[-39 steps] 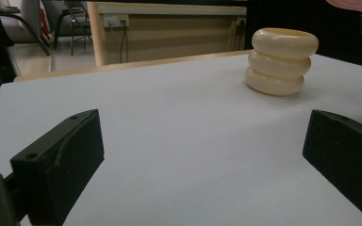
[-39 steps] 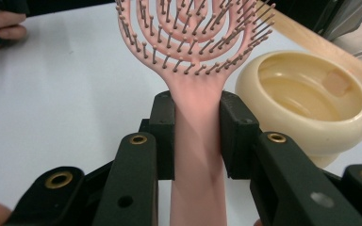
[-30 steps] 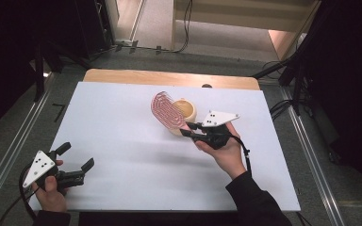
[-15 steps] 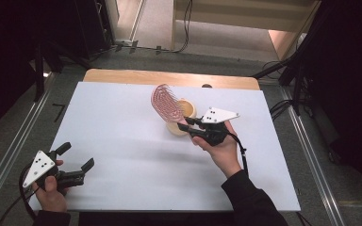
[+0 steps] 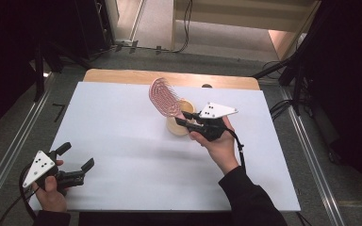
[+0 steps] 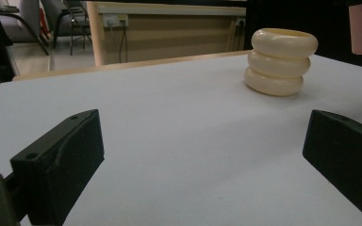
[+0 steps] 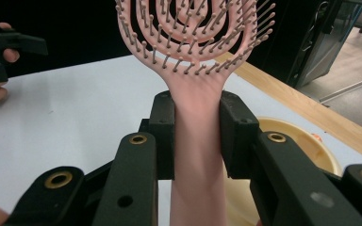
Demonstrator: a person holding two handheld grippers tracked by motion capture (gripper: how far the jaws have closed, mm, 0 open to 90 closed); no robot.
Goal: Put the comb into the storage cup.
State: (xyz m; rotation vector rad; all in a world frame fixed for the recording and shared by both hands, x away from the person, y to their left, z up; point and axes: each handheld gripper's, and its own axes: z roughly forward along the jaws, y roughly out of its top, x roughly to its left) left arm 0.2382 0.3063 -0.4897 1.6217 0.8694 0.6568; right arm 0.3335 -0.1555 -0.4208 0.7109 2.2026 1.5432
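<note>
One pink hairbrush (image 7: 195, 56) clamped in right gripper (image 5: 183, 118) — one cream holder (image 6: 280, 61), left gripper (image 5: 78, 160) agape.

Tabletop (image 5: 122, 122): white, flat and matte, with a square-cut near edge.
Wooden strip (image 5: 122, 75): pale wood, showing along the tabletop's far edge, beyond the white surface.
Floor (image 5: 9, 117): grey, on all sides of the tabletop.
Metal rails (image 5: 311, 155): one runs on the floor past the tabletop's right edge, another past its left edge.
Cables (image 5: 187, 23): black, trailing on the floor beyond the far edge; more lie off the far right corner.
Wall sockets (image 6: 118, 20): on a wooden panel beyond the far edge.
Chair (image 6: 9, 19): dark-framed, beyond the tabletop's far left corner in the left gripper view.
</note>
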